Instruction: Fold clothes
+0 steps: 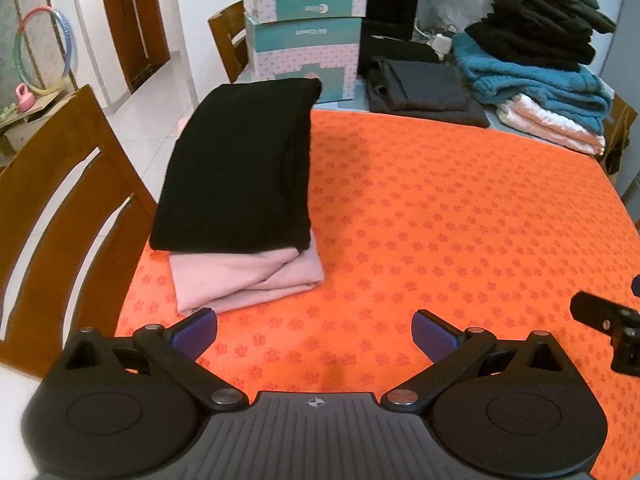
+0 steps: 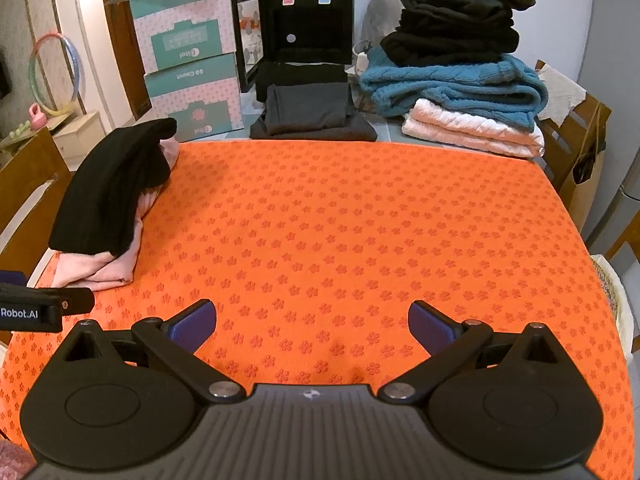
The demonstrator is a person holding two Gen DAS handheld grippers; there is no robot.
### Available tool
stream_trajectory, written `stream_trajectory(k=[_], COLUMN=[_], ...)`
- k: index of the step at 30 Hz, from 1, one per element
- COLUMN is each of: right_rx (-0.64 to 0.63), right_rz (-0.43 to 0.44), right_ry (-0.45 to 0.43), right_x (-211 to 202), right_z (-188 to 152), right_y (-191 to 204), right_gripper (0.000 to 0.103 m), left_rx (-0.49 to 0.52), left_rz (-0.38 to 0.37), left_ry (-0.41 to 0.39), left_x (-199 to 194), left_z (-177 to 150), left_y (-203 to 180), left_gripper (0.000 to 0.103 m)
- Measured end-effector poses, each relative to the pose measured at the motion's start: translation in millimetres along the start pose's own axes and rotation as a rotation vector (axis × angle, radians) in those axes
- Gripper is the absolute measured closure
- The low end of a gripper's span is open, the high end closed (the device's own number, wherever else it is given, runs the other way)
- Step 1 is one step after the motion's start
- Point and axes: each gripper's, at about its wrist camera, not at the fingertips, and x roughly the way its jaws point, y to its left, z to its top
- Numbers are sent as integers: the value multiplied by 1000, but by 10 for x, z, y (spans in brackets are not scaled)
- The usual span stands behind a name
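- Left tool (image 1: pixel 315 332) low over the near edge of the bench (image 1: pixel 460 208), jaws spread wide, nothing between the blue pads (image 1: pixel 196 332).
- Right tool (image 2: pixel 312 326) likewise near and low, jaws wide apart, empty — blue pads (image 2: pixel 430 326) clear of the cloth.
- Orange flower-print cloth (image 2: pixel 340 240) across the bench, bare in the middle.
- On the left side: folded black garment (image 1: pixel 240 168) lying on top of a folded pink garment (image 1: pixel 248 280), the pink one showing at the near end.
- Far middle, beyond the cloth: folded grey clothes (image 2: pixel 312 114), flat.
- Far right: tall pile — black clothes (image 2: pixel 452 16) over a teal knit (image 2: pixel 452 84) over white-pink knits (image 2: pixel 472 128).
- Far left of centre: two stacked teal-and-pink boxes (image 2: pixel 188 68), a black box (image 2: pixel 308 20) just beside them.
- Wooden chair (image 1: pixel 52 208) at the left edge of the bench; another chair (image 2: pixel 576 136) at the far right.
- Hoop (image 1: pixel 44 52) against the wall, far left.
- Tip of the right tool seen at the right edge of the left view.
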Motion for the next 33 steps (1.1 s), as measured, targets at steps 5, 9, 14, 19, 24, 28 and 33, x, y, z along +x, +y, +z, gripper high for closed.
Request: stream_trajectory(k=[5, 9, 14, 19, 24, 28, 33], right_rx=[-59, -120, -169, -252, -322, -386, -462], right_rz=[45, 96, 170, 230, 292, 306, 345], right_ry=[7, 6, 24, 56, 80, 99, 142], right_x=[80, 171, 374, 631, 847, 987, 1187], right_z=[65, 198, 419, 622, 784, 888, 980], right_y=[105, 236, 454, 772, 1066, 1298, 1510], right_gripper=[0, 0, 0, 0, 0, 0, 0], left_rx=[-73, -127, -184, -240, -242, -238, -237], left_rz=[-4, 0, 29, 60, 86, 98, 82], left_ry=[15, 27, 40, 58, 68, 73, 78], left_x=[81, 139, 204, 282, 338, 369, 413], left_z=[39, 45, 25, 12, 11, 23, 24], left_y=[178, 339, 561, 753, 816, 819, 855], left_gripper=[0, 0, 0, 0, 0, 0, 0])
